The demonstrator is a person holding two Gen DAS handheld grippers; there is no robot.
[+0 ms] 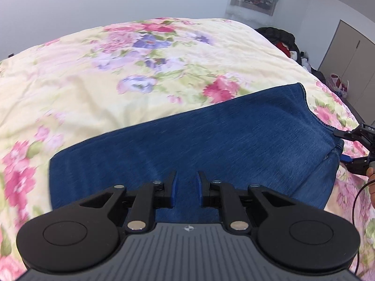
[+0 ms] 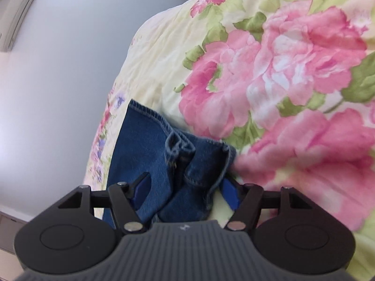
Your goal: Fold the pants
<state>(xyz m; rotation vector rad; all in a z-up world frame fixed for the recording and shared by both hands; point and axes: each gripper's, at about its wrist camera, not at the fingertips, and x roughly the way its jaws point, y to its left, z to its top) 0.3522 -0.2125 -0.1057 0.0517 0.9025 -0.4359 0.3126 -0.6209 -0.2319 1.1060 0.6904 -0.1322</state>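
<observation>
The pants [image 1: 192, 135] are lying across the near part of the bed, on the floral quilt [image 1: 140, 75], already doubled into a flat blue band with a stitched hem at the far right corner. You are holding the left gripper [image 1: 186, 185] low over the middle of the denim, its blue pads [image 1: 174, 187] standing a narrow gap apart with nothing pinched between them; the cloth is only showing through underneath.

Your right gripper [image 2: 186, 190] is sitting at the bunched end of the denim with its jaws spread wide. The folded seams are lying between the fingers, but neither pad is pressing on them, so it is gripping nothing.

Judging from this, the risk is at that right end. The layers there are rumpled and stacked unevenly, so closing now may catch only the top ply and drag the fold askew. The quilt is lying just beside the denim too, and a low bite may be taking bedding along with it.
</observation>
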